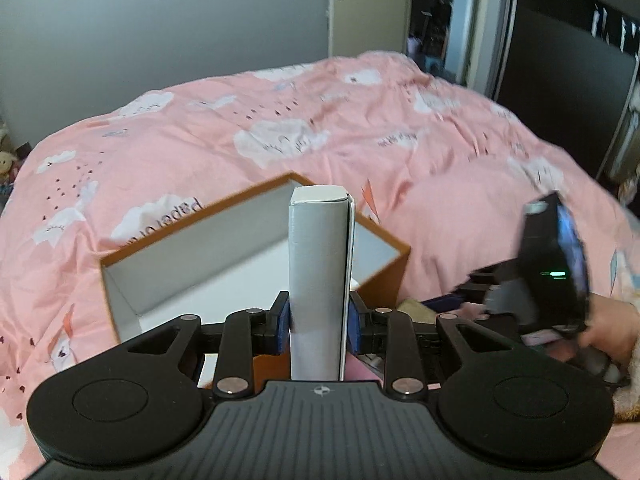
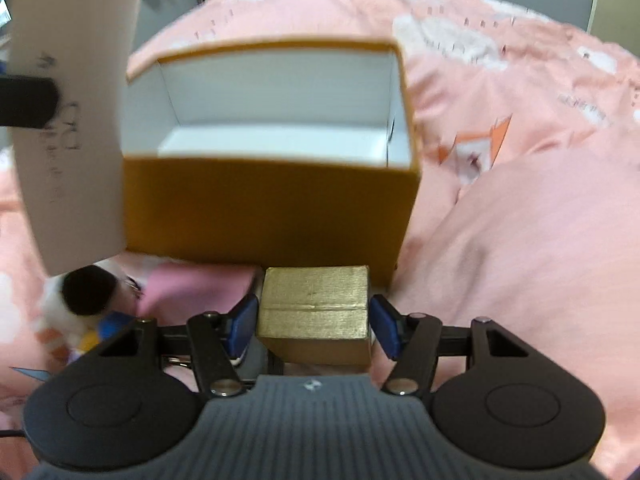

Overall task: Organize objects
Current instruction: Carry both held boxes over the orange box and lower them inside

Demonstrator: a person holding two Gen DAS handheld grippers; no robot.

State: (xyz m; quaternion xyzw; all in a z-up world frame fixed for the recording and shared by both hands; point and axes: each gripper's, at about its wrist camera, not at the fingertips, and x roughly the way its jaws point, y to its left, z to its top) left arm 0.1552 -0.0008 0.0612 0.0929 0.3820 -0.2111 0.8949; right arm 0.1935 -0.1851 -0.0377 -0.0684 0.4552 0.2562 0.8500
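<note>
Left gripper [image 1: 319, 326] clamped on tall grey-white carton [image 1: 320, 272], long axis running straight out along the fingers, over open orange storage box [image 2: 272, 208] on pink duvet [image 1: 400, 132], right gripper [image 2: 313, 322] straddling gold box [image 2: 314, 312], pads apart from it, jaws released.

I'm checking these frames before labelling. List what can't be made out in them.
- Left wrist view: the floor of the orange box is partly hidden by the tall grey carton held in the left gripper.
- Left wrist view: the right gripper is motion-blurred; its fingers cannot be seen.
- Right wrist view: the print on the grey carton is too blurred to read.
- Right wrist view: the soft toy is blurred and partly covered by the carton.
- Right wrist view: whether the pads press the gold box is unclear.
</note>
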